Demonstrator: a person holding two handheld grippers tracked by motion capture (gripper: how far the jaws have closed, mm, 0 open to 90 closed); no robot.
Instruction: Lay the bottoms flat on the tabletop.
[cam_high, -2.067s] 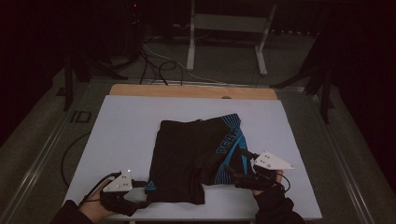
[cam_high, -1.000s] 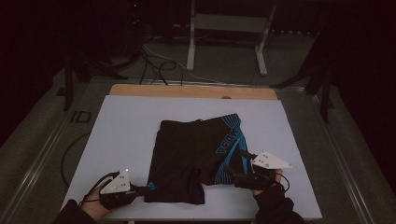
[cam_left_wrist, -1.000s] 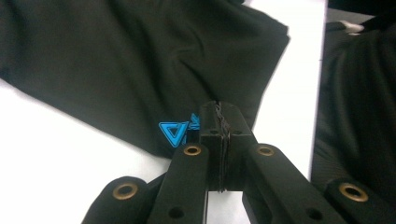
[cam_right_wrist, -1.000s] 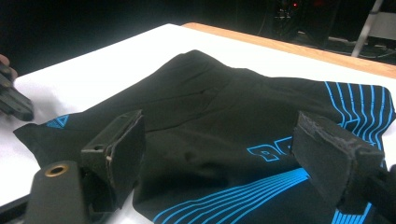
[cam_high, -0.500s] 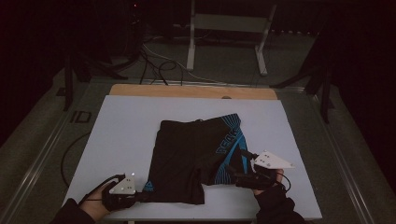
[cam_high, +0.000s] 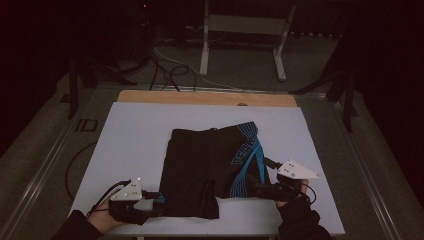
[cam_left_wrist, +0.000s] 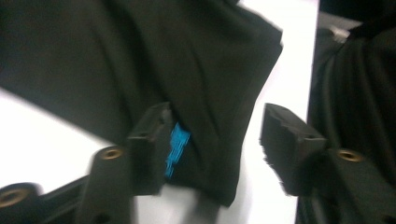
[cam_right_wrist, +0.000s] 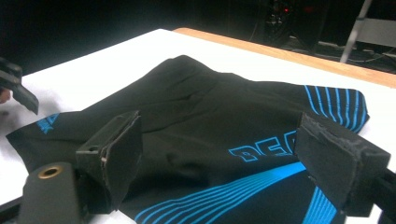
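Black shorts (cam_high: 207, 167) with blue stripes lie flat mid-bench (cam_high: 125, 145).
Left tool (cam_left_wrist: 212, 144) gapes around the near left hem corner; right tool (cam_right_wrist: 219, 154) gapes at the near right leg, gripping nothing.

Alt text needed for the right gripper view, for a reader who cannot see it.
Black shorts with blue stripes and blue lettering lie flat on a white table, seen between the open jaws of the right gripper, which frame the near edge of the fabric. The left gripper shows at the far left, beside the shorts' other leg.
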